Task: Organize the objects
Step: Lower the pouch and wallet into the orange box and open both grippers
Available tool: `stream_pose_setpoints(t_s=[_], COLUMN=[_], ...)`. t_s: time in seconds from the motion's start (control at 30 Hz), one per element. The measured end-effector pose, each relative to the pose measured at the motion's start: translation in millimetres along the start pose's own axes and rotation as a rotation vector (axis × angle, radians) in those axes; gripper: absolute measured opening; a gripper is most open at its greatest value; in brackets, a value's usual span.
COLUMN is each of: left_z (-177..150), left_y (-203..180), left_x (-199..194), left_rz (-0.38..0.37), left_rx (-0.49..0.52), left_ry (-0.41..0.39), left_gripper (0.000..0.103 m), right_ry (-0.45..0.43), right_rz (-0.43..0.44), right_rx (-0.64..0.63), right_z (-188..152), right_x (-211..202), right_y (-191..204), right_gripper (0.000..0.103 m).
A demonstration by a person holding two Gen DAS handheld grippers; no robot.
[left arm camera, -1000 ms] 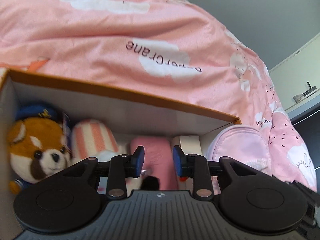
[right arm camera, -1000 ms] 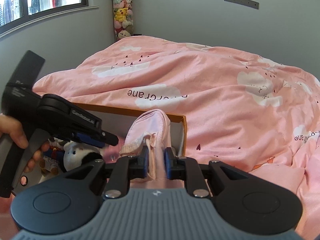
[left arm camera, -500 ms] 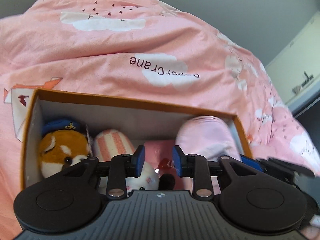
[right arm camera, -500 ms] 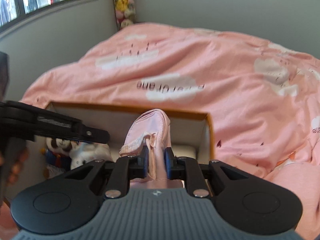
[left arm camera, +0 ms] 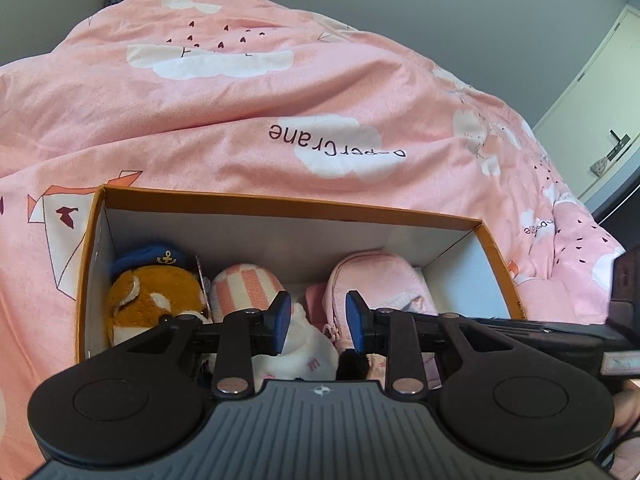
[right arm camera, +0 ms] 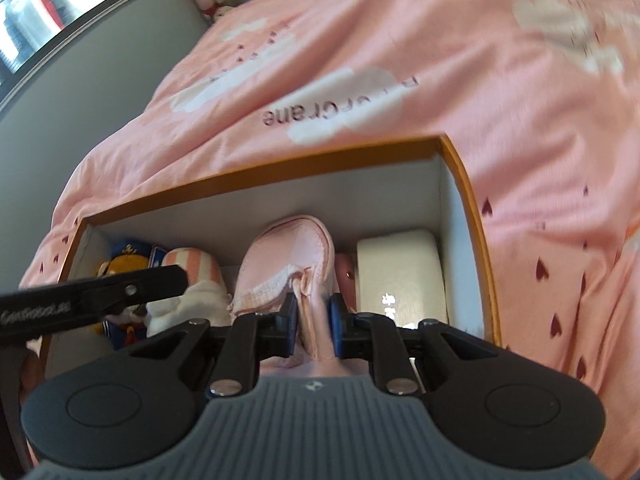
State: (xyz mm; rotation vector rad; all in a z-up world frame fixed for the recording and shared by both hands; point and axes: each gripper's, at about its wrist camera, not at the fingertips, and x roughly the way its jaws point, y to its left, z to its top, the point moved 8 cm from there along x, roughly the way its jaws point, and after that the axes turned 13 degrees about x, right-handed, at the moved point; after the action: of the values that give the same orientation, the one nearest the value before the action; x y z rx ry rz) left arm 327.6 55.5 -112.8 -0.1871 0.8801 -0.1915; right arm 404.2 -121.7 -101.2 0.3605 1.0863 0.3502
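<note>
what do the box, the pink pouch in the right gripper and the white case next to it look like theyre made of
Box: looks like cardboard, thin stiff walls with a matte orange outside and plain white inside.
Pink pouch: soft woven fabric, matte, with stitched seams; it creases where the right gripper pinches it.
White case: smooth with rounded corners and a glare spot, probably plastic or faux leather; I can't tell which.

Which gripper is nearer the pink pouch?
Right. The right gripper is clamped on the pink pouch inside the box; the left gripper hovers above it, open and empty.
</note>
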Motion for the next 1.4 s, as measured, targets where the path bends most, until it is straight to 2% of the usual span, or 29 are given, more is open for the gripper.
stream_pose_setpoints(t_s=[0.13, 0.27, 0.33, 0.37, 0.4, 0.47, 0.6, 0.77, 0.9, 1.0, 1.13, 1.2, 1.4], left_z=[1, 1, 0, 0, -1, -3, -7, -16, -27, -38, -58, -70, -115], left_y=[-6, -17, -23, -27, -30, -37, -52, -72, -87, -95, -101, -101, -92], left_x=[-5, -16, -23, -27, -31, -40, -62, -95, -122, -135, -146, -147, -141], left_rz=[-0.006, -0.011, -0.007, -0.007, -0.008, -0.011, -0.017, -0.003, -0.006, 0.005, 0.025, 0.039, 0.098], left_rx=[0.008, 0.028, 0.044, 0.051, 0.056, 0.062, 0.075, 0.119, 0.146, 0.159, 0.189, 0.192, 0.174], left_ry=[-0.008, -0.029, -0.043, -0.050, -0.056, -0.073, -0.115, -0.195, -0.250, -0.274, -0.275, -0.263, -0.194], left_gripper=[0.035, 0.043, 0.045, 0.047, 0.047, 0.051, 0.054, 0.066, 0.072, 0.077, 0.078, 0.078, 0.078], right_ry=[0.039, 0.057, 0.043, 0.027, 0.009, -0.019, -0.085, -0.208, -0.297, -0.344, -0.393, -0.408, -0.337], right_rz=[-0.042, -0.063, -0.067, -0.074, -0.082, -0.099, -0.100, -0.078, -0.042, -0.012, 0.001, -0.009, -0.044], right_rx=[0.037, 0.048, 0.016, -0.013, -0.042, -0.100, -0.195, -0.293, -0.324, -0.338, -0.356, -0.358, -0.384], right_z=[-1, -3, -3, -3, -3, -5, -12, -24, -41, -60, -90, -104, -148], right_x=[11, 18, 15, 12, 8, 0, -26, -73, -115, -143, -171, -179, -175], right_y=[-3, -3, -1, 1, 3, 8, 21, 38, 44, 46, 43, 39, 27], right_gripper=[0.020, 0.022, 0.027, 0.030, 0.041, 0.047, 0.050, 0.056, 0.067, 0.068, 0.070, 0.076, 0.078])
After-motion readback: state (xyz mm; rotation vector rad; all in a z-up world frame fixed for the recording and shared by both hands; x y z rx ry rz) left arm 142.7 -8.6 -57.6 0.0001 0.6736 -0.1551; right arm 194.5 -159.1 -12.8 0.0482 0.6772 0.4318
